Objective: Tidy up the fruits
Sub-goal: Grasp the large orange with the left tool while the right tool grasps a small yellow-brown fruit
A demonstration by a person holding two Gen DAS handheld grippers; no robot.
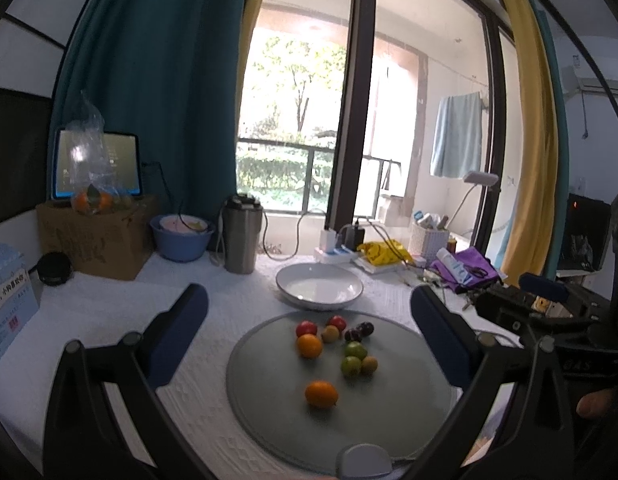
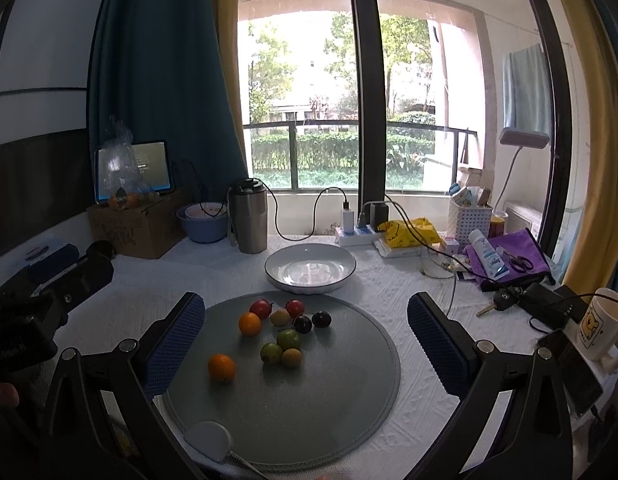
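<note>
Several small fruits lie on a round grey mat [image 1: 389, 432] [image 2: 329, 400]: two oranges [image 1: 321, 393] [image 2: 221, 367], two red ones [image 1: 307, 328] [image 2: 261, 308], two green ones [image 1: 351, 366] [image 2: 271, 353], dark plums [image 1: 359, 330] [image 2: 321, 319] and small yellowish ones. An empty white bowl [image 1: 319, 286] [image 2: 310, 267] stands just behind the mat. My left gripper [image 1: 309, 332] is open and empty above the mat. My right gripper [image 2: 305, 328] is open and empty too, to the right of the left one.
At the back stand a steel flask [image 2: 249, 216], a blue basin [image 2: 205, 222], a cardboard box [image 2: 137, 228] with a bag of oranges and a tablet, and a power strip [image 2: 357, 234]. Keys [image 2: 505, 300], purple cloth and a mug [image 2: 599, 324] lie right. A white puck [image 2: 210, 440] sits on the mat's near edge.
</note>
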